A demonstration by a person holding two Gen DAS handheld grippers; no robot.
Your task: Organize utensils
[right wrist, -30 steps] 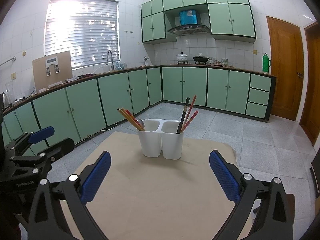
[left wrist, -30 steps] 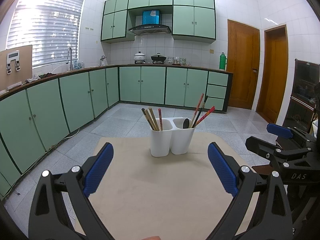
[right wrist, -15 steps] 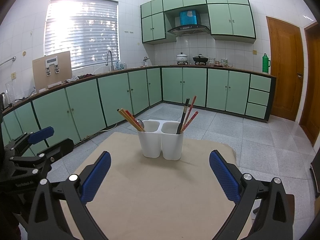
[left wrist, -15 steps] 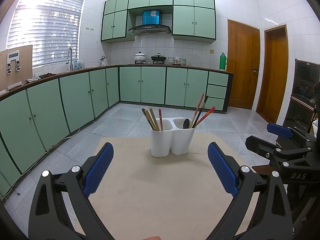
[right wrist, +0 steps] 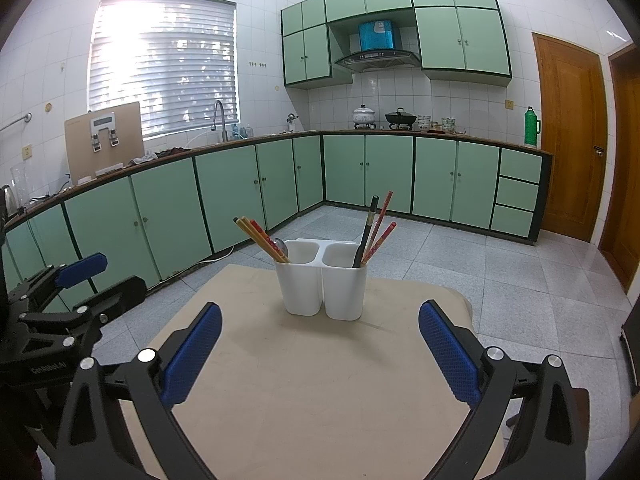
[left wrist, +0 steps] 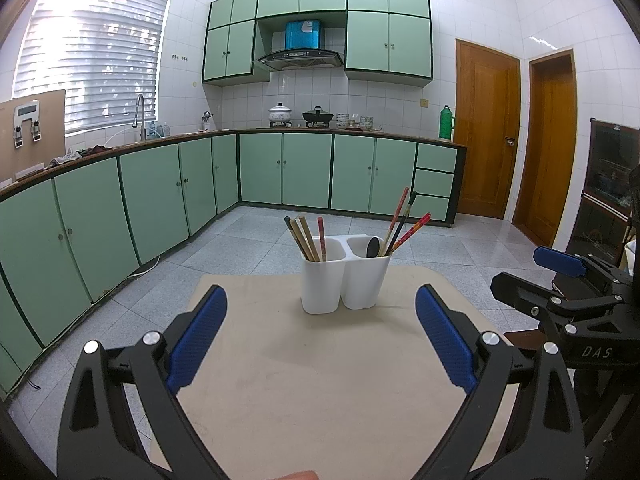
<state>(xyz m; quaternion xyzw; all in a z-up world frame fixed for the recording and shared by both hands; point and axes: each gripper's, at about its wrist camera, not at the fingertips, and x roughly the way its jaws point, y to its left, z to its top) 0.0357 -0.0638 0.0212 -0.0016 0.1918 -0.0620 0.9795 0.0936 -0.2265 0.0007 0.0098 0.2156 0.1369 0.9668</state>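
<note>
Nothing has moved since a second ago: the left gripper point(left wrist: 320, 336) and right gripper point(right wrist: 320, 344) stay low in frame, fingers spread wide, empty. Mid-frame, the white utensil holder point(left wrist: 345, 280) stands on the table point(left wrist: 320, 392), chopsticks point(left wrist: 308, 238) in both cups.

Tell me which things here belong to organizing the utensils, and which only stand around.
For the job:
holder
chopsticks
spoon
left gripper, open
right gripper, open

Standing around:
pots
green flask
faucet

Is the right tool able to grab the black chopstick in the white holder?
Probably yes. The right tool is open, the black chopstick sticks up above the white holder, and only bare table lies between.
</note>
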